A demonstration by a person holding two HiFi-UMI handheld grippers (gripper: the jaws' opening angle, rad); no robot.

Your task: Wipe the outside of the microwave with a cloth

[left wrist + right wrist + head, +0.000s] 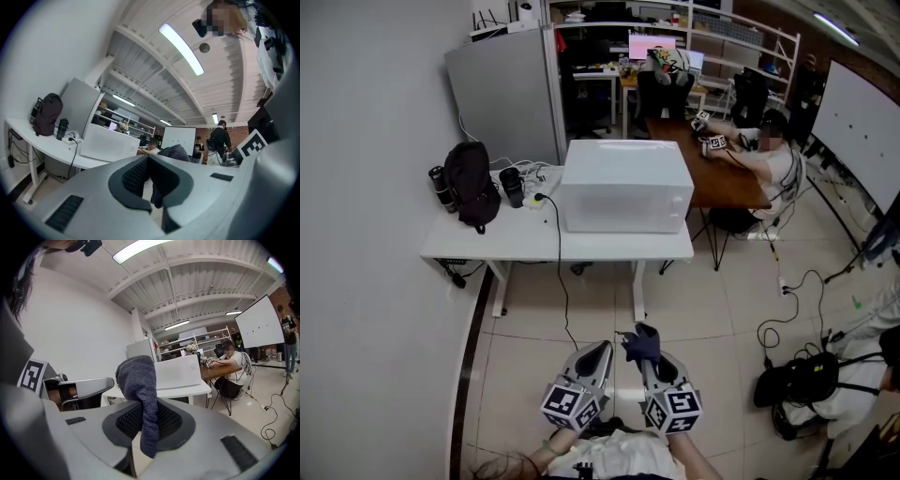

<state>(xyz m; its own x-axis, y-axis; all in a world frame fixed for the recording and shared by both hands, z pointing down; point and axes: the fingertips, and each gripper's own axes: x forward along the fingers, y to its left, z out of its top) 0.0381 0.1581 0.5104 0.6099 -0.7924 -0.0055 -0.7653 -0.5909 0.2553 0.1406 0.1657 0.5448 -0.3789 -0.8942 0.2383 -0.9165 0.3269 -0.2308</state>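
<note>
Plainly, our right hand-held gripper (pixel 143 405) is clamped on a dark blue knitted cloth (pixel 138 380). The cloth is pinched between the black ribbed pads, with a rounded fold standing up above the jaws and a short tail hanging below them. Just beside it, our left hand-held gripper (pixel 149 161) has its jaws drawn together. As far as we can tell from its own view, where the pads lie in shadow, nothing is held between them.

In the head view both hand-held grippers sit low and close to our body, left (pixel 602 349) and right (pixel 645 354) side by side over the pale tiled floor (pixel 712 309). The cloth (pixel 641 342) pokes up from the right one.

Well apart from them, ahead of us, stands the white box-shaped microwave (pixel 625 186). It rests on a white rectangular surface (pixel 516 242), toward that surface's right end. A black power cable (pixel 561 281) drops from the surface's front edge down to the floor. On the left part of the surface a black backpack (pixel 472 183) stands upright, with a dark bottle (pixel 512 186) between it and the microwave.

Behind the microwave a person (pixel 773 159) sits at a brown wooden table (pixel 722 183).
</note>
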